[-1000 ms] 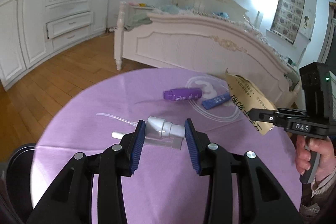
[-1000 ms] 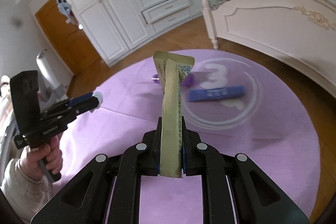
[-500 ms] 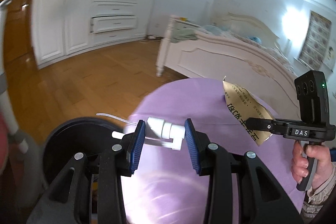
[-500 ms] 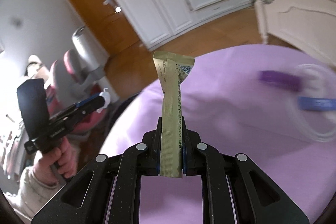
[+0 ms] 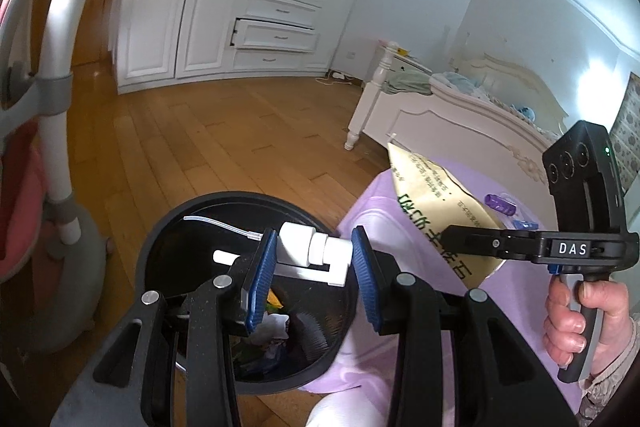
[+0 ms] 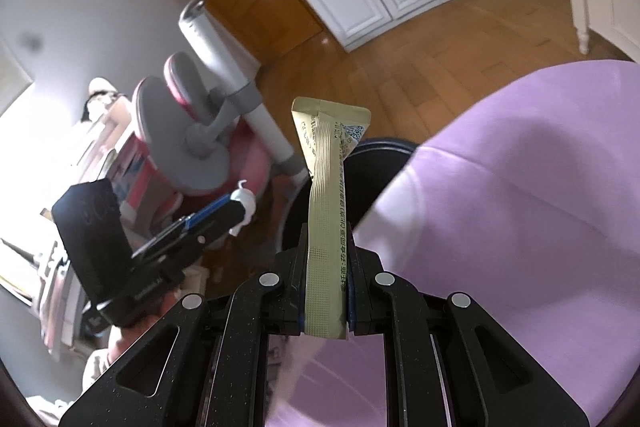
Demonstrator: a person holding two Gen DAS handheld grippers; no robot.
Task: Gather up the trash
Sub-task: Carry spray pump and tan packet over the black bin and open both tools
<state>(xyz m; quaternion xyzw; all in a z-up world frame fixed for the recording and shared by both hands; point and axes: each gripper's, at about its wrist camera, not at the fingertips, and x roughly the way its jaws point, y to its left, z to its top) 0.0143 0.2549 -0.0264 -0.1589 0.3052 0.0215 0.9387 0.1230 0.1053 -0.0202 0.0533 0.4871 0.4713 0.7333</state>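
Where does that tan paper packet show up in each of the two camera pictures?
Left wrist view: the tan packet is right of centre, held by the right gripper.
Right wrist view: the tan packet stands upright at centre, clamped between the fingers.
Shared landmark: the black trash bin beside the purple table.

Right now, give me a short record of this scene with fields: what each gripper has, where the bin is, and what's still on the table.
left gripper: shut on a white pump dispenser head with a thin clear tube, held over the bin
right gripper: shut on a tan paper sachet, standing upright between the pads
bin: black, round, on the wooden floor beside the table, some trash already inside
table: round, purple cloth
still on the table: a purple bottle and a blue item, partly hidden
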